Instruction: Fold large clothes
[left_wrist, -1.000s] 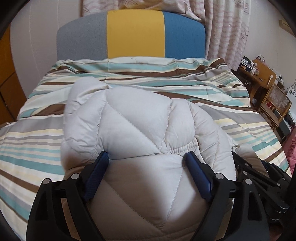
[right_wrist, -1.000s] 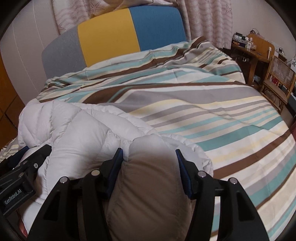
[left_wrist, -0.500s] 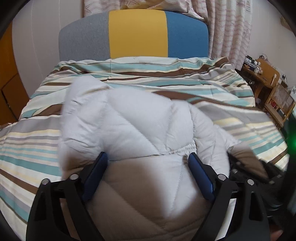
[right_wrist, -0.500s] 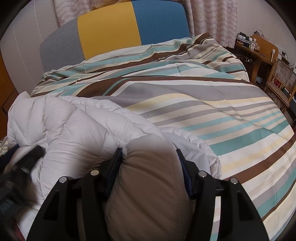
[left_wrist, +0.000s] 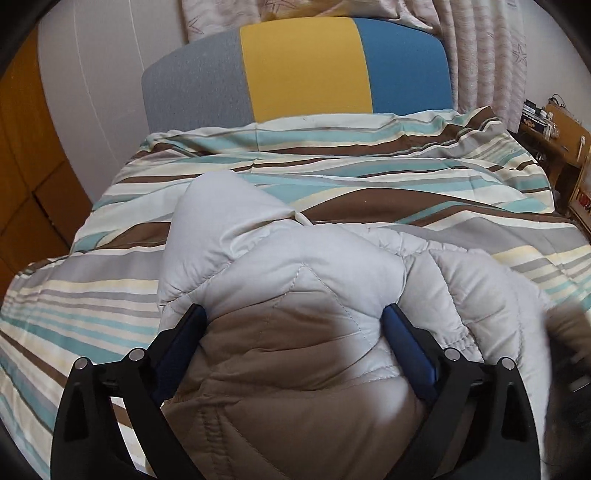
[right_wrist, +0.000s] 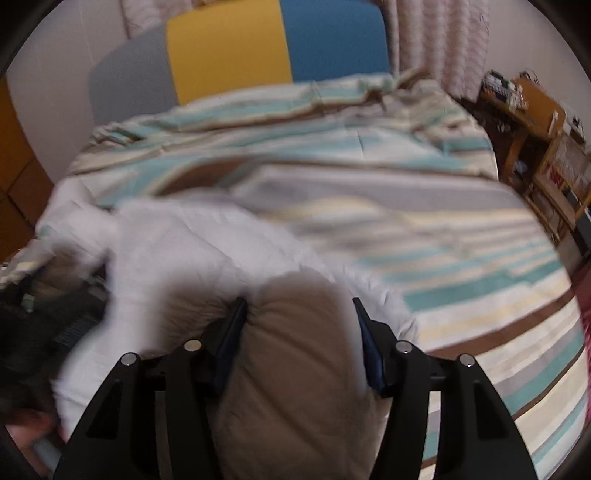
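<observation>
A pale grey quilted puffer jacket (left_wrist: 295, 266) with a beige lining lies bunched on the striped bed. My left gripper (left_wrist: 293, 312) straddles a thick fold of it. The jaws are opening, and the padding still fills the gap and touches both blue pads (left_wrist: 402, 339). In the blurred right wrist view, my right gripper (right_wrist: 299, 301) is shut on a beige-lined roll of the same jacket (right_wrist: 177, 251), which bulges up between its fingers. The jacket's underside is hidden.
The striped duvet (left_wrist: 332, 177) covers the bed up to a grey, yellow and blue headboard (left_wrist: 303, 70). A wooden desk (left_wrist: 565, 129) and shelves (right_wrist: 554, 173) stand off the bed's right side. Orange wardrobe doors (left_wrist: 22, 166) stand at the left.
The left jaws have spread wider and the jacket bulk between them has sunk, showing more beige lining. The right gripper has shifted with its fold and its view is now blurred.
</observation>
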